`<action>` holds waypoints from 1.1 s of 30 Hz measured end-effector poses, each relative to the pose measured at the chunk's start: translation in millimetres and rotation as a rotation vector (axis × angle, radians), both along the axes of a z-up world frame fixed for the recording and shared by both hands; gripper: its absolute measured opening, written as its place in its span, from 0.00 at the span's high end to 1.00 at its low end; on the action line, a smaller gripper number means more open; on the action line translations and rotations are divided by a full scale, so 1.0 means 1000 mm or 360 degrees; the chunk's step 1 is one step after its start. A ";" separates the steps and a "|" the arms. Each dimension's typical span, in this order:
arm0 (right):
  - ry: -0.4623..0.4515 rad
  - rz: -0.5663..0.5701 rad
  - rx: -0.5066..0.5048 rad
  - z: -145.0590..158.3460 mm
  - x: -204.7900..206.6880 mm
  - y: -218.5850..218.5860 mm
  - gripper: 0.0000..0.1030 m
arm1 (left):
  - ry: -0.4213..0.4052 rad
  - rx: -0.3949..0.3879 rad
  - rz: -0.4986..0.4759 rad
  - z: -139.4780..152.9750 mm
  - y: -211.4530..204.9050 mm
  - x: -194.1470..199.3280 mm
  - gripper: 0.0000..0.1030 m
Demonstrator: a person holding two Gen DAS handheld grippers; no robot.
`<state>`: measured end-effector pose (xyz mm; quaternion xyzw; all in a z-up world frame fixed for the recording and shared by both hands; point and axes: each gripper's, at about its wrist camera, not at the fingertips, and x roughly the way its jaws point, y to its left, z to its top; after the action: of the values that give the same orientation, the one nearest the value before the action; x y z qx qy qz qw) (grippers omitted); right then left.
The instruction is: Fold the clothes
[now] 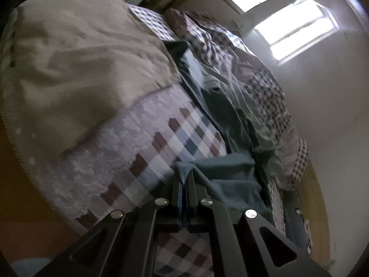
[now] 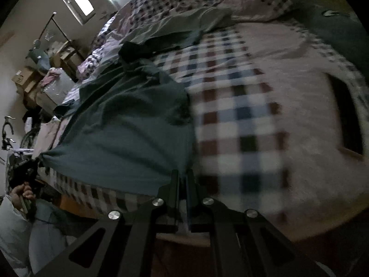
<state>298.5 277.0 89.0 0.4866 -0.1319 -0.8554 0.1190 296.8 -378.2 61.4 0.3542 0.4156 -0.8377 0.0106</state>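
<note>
I see a dark teal garment (image 2: 129,124) on a bedsheet (image 2: 239,115) checked brown, blue and white; beige blanket (image 1: 76,69); black gripper fingers (image 1: 176,191); small-check quilt (image 1: 272,97).

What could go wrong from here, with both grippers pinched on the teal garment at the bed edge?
1. The left gripper holds only a small corner tip of the teal garment; it could slip out when pulled.
2. The far end of the garment lies bunched against a grey garment and a dark item; lifting may drag them along.
3. The right gripper grips at the bed edge, so cloth may slide off toward the floor.
</note>
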 end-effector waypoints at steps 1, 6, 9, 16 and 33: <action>-0.0019 -0.0010 0.0014 0.003 0.010 0.005 0.98 | -0.0019 -0.0004 -0.0033 0.000 0.006 -0.001 1.00; -0.0123 -0.0058 0.0085 0.007 0.043 0.019 0.98 | -0.0124 -0.0063 -0.0154 0.002 0.031 -0.004 1.00; -0.0187 -0.0064 0.0119 0.001 0.051 0.021 0.98 | -0.0205 -0.0074 -0.0179 0.000 0.040 -0.001 1.00; -0.0303 -0.0056 0.0282 -0.013 0.039 0.013 0.95 | -0.0405 -0.0213 -0.0181 -0.003 0.053 0.005 0.99; -0.0035 -0.0276 0.0206 0.014 0.032 0.034 0.69 | -0.0213 -0.0153 0.0012 0.013 0.028 0.015 0.26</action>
<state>330.2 310.8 103.4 0.4894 -0.1194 -0.8638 0.0115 311.9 -349.9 74.8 0.4068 0.3746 -0.8311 0.0584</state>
